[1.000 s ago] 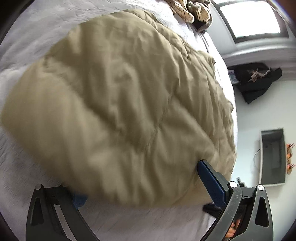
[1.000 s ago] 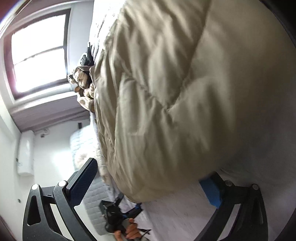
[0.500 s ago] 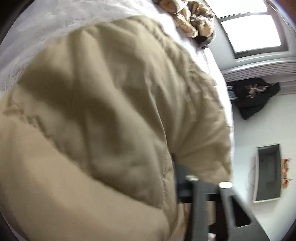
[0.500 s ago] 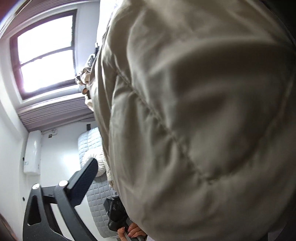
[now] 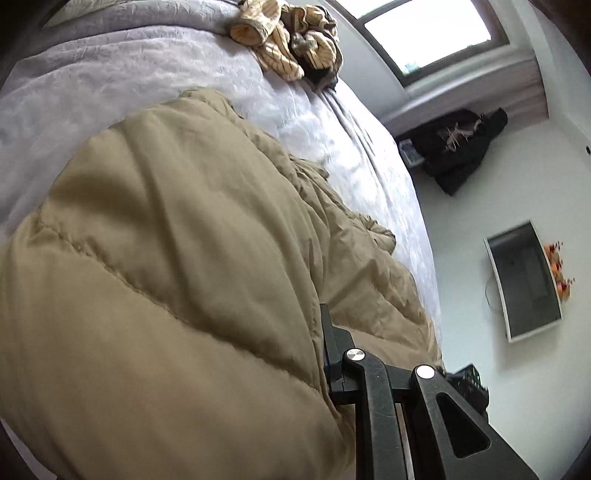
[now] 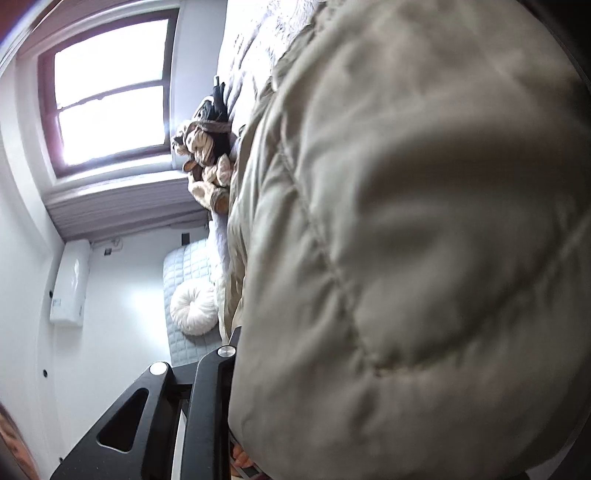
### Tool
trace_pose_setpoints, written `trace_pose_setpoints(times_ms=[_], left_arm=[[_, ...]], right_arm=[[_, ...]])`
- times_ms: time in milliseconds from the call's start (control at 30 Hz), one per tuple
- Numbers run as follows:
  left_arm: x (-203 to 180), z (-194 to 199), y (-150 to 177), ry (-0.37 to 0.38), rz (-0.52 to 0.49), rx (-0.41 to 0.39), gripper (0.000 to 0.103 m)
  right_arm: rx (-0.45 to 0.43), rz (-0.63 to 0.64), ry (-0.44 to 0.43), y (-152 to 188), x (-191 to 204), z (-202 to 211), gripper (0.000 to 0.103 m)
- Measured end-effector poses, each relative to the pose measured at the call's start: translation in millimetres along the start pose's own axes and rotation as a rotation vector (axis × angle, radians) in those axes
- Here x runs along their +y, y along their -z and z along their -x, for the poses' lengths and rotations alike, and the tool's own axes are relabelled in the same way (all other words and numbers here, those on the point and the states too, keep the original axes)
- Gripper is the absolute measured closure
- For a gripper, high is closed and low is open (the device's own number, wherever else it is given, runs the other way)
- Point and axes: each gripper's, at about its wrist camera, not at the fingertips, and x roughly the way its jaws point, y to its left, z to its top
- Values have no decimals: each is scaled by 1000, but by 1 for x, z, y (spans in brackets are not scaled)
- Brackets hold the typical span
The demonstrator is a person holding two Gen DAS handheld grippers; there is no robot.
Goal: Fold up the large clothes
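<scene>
A large beige quilted puffer garment (image 5: 177, 258) lies on the bed and fills most of both views; it also shows in the right wrist view (image 6: 406, 240). My left gripper (image 5: 317, 362) is shut on its near edge. Only one black finger (image 5: 332, 354) shows, the other is hidden under the fabric. My right gripper (image 6: 236, 369) is shut on the same garment's edge. One black finger (image 6: 216, 387) shows at the left, the other is covered by the padding. The gripped fabric bulges up close to both cameras.
The bed has a pale lilac cover (image 5: 147, 74). A heap of striped tan clothes (image 5: 288, 44) lies at its far side, near a window (image 5: 424, 29). A dark coat (image 5: 458, 147) and a wall screen (image 5: 524, 280) are on the right. A round white cushion (image 6: 192, 310) lies on a quilted seat.
Both grippers went from open around the garment's edge to shut on it. The fabric has been lifted and drawn toward the cameras, folding over itself.
</scene>
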Motion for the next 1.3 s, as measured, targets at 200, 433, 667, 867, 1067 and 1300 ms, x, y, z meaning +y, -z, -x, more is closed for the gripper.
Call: trace_pose_setpoints(times_ms=[200, 433, 667, 867, 1067, 1300], left_arm=[[24, 40, 66, -19, 55, 141, 83], [69, 34, 109, -83, 148, 262, 81], [44, 44, 99, -277, 11, 292, 49], [31, 75, 99, -369, -40, 316, 49], [22, 112, 109, -424, -101, 317, 49], [11, 109, 108, -449, -136, 329, 49]], right_arm=[[67, -42, 18, 46, -21, 29, 77], [137, -150, 53, 97, -78, 43, 71], [176, -169, 175, 97, -79, 40, 51], [210, -130, 271, 104, -59, 52, 37], [293, -48, 355, 116, -31, 33, 34], [422, 114, 315, 122, 8, 37, 33]])
